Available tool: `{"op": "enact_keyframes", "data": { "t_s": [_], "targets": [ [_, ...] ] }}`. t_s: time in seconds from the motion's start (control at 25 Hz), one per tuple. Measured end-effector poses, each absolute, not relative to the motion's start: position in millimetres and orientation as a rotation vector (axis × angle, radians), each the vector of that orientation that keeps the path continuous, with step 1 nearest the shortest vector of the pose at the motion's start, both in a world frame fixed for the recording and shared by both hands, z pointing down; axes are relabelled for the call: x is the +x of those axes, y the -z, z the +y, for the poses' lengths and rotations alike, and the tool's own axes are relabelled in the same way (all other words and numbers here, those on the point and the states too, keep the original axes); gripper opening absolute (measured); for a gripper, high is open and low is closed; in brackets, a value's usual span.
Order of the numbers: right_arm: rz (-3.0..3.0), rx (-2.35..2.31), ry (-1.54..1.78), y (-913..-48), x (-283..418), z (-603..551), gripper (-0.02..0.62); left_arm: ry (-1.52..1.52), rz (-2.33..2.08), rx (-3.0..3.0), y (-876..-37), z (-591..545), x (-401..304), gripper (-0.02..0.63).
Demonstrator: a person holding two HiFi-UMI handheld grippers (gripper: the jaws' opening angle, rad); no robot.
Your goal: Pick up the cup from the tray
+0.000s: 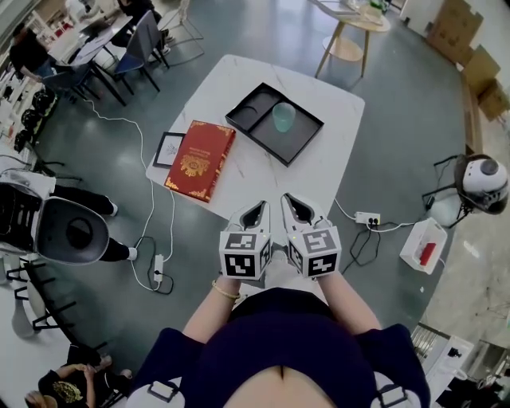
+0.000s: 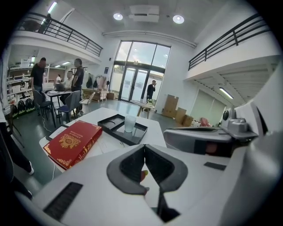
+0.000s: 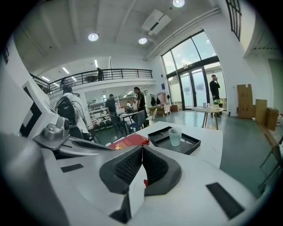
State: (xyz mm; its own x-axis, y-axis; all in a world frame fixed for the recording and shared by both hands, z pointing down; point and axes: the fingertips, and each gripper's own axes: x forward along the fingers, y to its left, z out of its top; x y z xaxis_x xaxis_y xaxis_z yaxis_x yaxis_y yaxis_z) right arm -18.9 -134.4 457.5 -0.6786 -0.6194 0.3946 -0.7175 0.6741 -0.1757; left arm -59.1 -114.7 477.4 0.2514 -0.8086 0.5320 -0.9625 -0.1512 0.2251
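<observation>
A pale green translucent cup (image 1: 284, 116) stands upright in the right compartment of a black tray (image 1: 273, 122) on the white table (image 1: 223, 96). The cup (image 2: 129, 123) shows beyond the left jaws, and the cup (image 3: 175, 137) shows again ahead of the right jaws. Both grippers hang side by side over the table's near edge, well short of the tray. My left gripper (image 1: 256, 215) is shut with nothing in it. My right gripper (image 1: 296, 209) is shut and empty too.
A red book (image 1: 201, 158) lies left of the tray, with a small framed card (image 1: 169, 149) beside it. Cables and a power strip (image 1: 367, 217) lie on the floor. Chairs, a desk and people are at far left; a round table (image 1: 351, 24) stands behind.
</observation>
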Motion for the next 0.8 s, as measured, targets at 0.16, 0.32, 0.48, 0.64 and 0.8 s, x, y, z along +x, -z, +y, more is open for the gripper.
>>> {"op": "enact_keyframes", "data": {
  "t_s": [0.16, 0.32, 0.48, 0.64, 0.8],
  "targets": [
    [-2.587, 1.061, -0.453, -459.5, -15.2, -155.7, 0.009, -0.4, -1.616, 2.007, -479.2, -133.3, -55.1, 0.009],
    [-2.579, 1.06, -0.45, -464.2, -12.1, -174.1, 0.009, -0.404, -1.633, 1.994, -482.0, -150.1, -56.2, 0.009],
    [-2.563, 1.058, -0.463, -469.3, -10.8, -187.8, 0.009, -0.42, -1.655, 1.968, -489.2, -165.6, -62.0, 0.009],
    [-2.556, 1.064, -0.486, -471.1, -11.1, -200.6, 0.009, -0.438, -1.667, 1.953, -494.8, -179.6, -66.3, 0.011],
    [-2.543, 1.084, -0.518, -473.5, -13.5, -213.2, 0.009, -0.451, -1.636, 1.964, -500.3, -194.2, -67.0, 0.011]
  ]
}}
